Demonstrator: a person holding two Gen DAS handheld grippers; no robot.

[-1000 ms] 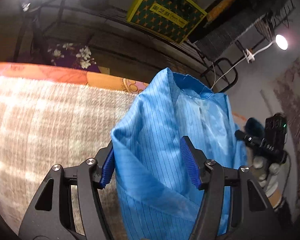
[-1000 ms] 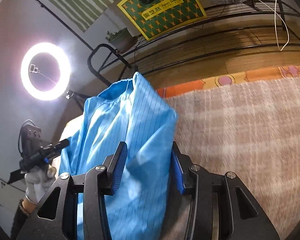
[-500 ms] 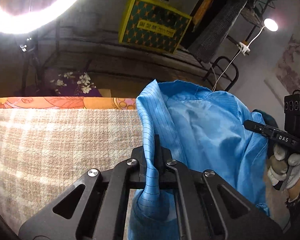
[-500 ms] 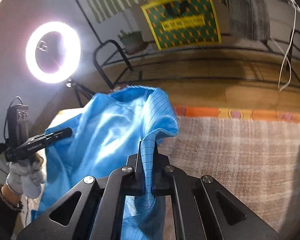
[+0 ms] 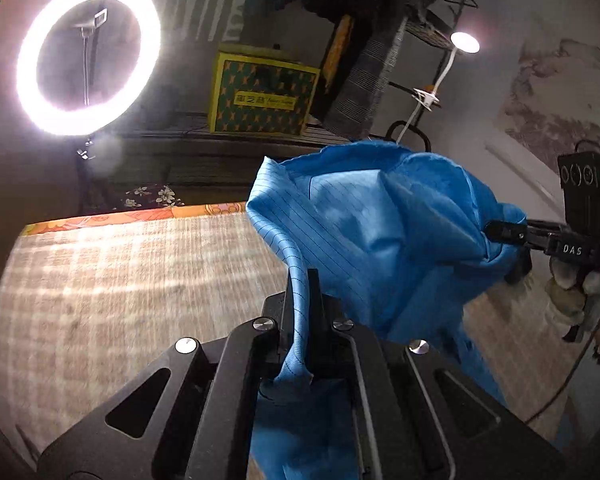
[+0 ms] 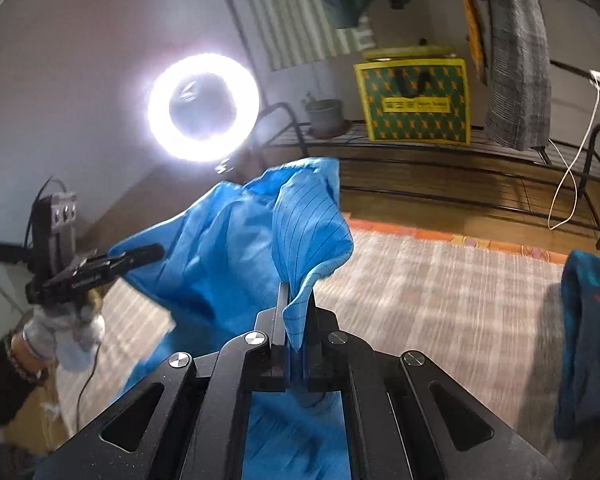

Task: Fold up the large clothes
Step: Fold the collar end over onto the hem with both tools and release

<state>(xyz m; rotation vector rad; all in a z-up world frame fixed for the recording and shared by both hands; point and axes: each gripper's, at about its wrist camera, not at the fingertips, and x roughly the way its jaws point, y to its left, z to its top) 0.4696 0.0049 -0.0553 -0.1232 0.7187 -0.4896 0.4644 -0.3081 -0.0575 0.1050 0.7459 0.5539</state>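
A large blue pinstriped garment point(image 5: 380, 236) hangs in the air between my two grippers, above a beige checked blanket point(image 5: 120, 288). My left gripper point(image 5: 302, 284) is shut on one edge of the garment, which also shows in the right wrist view point(image 6: 220, 256). My right gripper point(image 6: 296, 300) is shut on the other edge. In the left wrist view the right gripper point(image 5: 500, 232) shows at the far right with its gloved hand. In the right wrist view the left gripper point(image 6: 148, 254) shows at the left. The cloth sags between them.
A ring light point(image 5: 88, 56) stands behind the blanket, also seen in the right wrist view point(image 6: 204, 108). A yellow-green box point(image 6: 414, 100) sits on a black metal rack. A dark teal garment point(image 6: 588, 320) lies at the right on the blanket. A small lamp point(image 5: 465, 43) is at the upper right.
Both grippers closed on the garment's edges, then lifted and moved apart. The cloth now spreads wider between them and the views tilted upward.
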